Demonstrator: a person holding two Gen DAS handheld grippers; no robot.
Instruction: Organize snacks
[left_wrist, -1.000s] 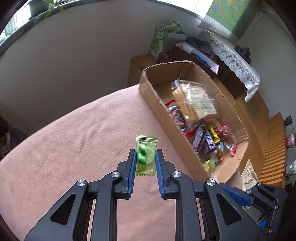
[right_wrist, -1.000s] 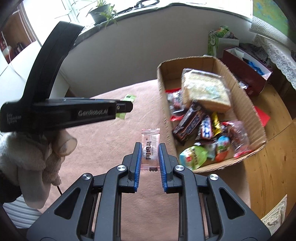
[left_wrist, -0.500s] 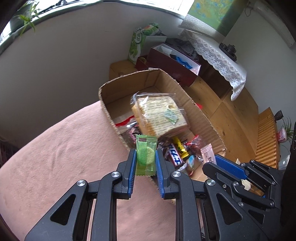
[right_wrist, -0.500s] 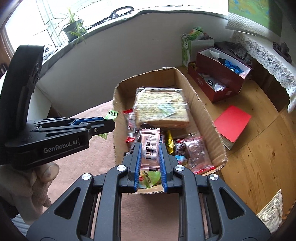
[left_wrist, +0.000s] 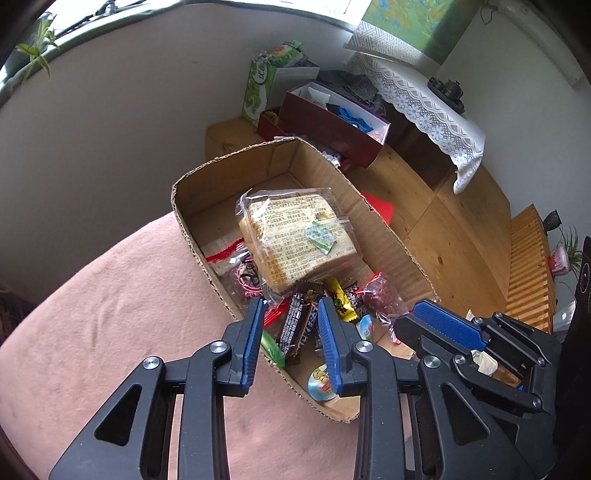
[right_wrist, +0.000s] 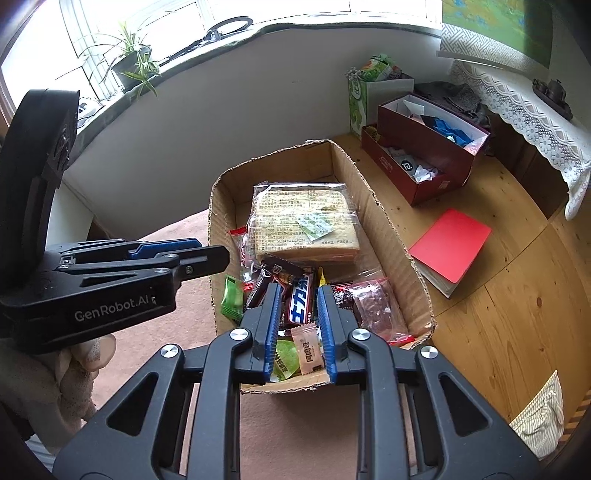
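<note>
Red notebook beside box: right wrist only.

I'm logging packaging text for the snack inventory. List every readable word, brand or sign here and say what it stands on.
"GenRobot.AI": on the side of the left claw, in the right wrist view.
Large white characters on the dark chocolate bar: shapes show, not legibly.
Dense print on the clear bread bag: too small.
Characters on the pink sachet: blurred.
Script on the green carton: unreadable.

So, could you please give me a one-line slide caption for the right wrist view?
Right gripper open above a cardboard box of snacks, a pink sachet lying below its fingers.
</note>
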